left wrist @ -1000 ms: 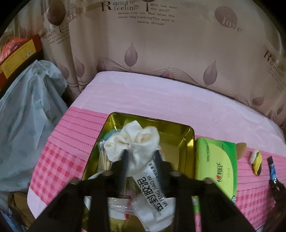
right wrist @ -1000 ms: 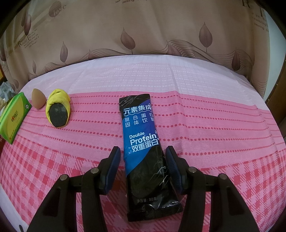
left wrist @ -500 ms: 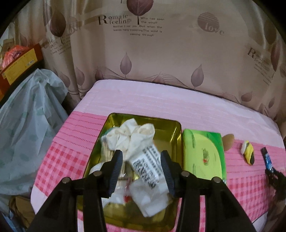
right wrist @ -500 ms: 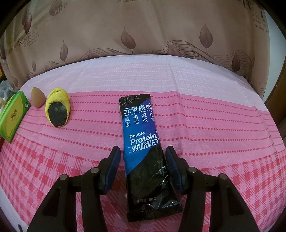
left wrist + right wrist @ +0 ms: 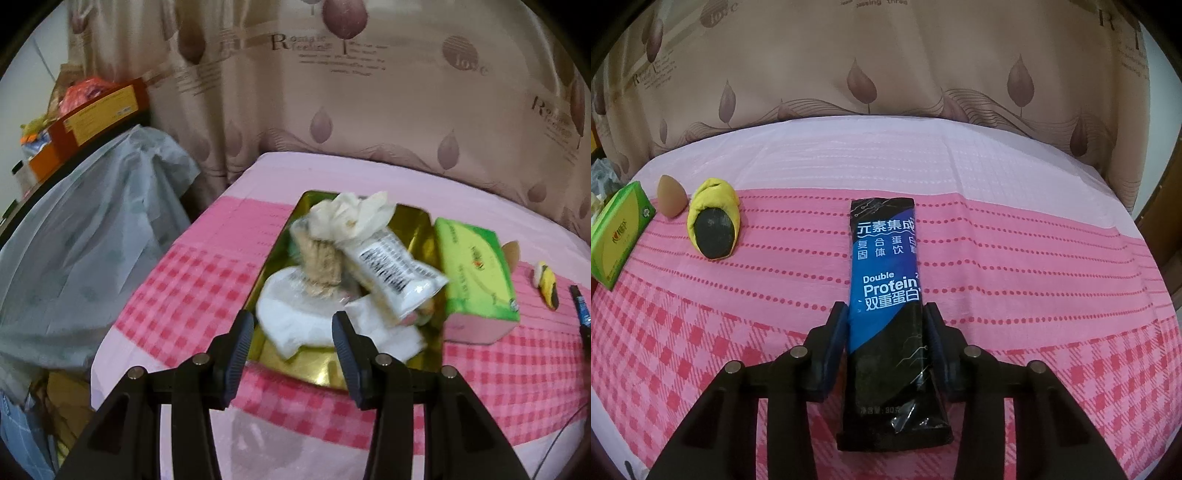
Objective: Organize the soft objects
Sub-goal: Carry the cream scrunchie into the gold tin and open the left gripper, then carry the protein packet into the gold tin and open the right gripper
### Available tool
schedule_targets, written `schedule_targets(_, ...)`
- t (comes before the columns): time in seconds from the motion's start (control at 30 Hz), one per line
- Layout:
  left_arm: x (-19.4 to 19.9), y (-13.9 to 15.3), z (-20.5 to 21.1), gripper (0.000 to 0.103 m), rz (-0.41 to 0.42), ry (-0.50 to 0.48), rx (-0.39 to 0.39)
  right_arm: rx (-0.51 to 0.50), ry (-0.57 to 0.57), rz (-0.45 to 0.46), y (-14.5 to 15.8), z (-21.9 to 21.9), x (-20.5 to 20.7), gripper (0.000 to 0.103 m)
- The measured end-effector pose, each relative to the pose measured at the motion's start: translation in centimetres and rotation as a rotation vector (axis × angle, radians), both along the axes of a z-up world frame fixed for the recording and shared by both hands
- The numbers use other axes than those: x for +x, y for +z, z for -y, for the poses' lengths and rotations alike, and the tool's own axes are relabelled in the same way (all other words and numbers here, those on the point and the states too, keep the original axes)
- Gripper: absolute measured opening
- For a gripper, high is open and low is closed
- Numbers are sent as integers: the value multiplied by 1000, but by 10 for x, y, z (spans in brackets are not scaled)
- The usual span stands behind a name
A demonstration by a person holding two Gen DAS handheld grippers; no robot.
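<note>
Apparently right claw (image 5: 886,325) closing, protein sachet (image 5: 890,295) between.

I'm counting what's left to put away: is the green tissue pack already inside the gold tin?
No, the green tissue pack lies on the pink cloth beside the gold tin, outside its right rim.

Both the left gripper (image 5: 293,343) and right gripper (image 5: 886,336) have black arms, silver screws and dark-blue ribbed pads.
</note>
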State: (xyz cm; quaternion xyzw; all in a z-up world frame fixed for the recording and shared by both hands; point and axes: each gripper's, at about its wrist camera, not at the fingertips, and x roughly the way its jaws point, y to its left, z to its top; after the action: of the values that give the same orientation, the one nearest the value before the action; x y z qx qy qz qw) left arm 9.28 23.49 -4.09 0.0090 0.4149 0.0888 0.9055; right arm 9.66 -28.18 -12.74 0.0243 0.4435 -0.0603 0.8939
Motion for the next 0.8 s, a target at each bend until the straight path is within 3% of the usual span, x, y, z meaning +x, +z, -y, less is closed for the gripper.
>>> schedule_targets(0.13, -3, -7, -1, 45, -4, 13, 44, 5, -27, 2, 2, -6, -2, 36)
schedule_targets(0.37, -4, -7, -5, 46, 22, 31, 55, -6, -47, 40, 22, -26, -8, 35)
schedule_targets(0.6, -7, -3, -23, 46, 34, 100, 4, 6, 36, 83, 56, -66, -3, 35)
schedule_targets(0.8, -8, -5, -36, 46, 22, 159, -8, 50, 158, 118, 80, -126, 4, 35)
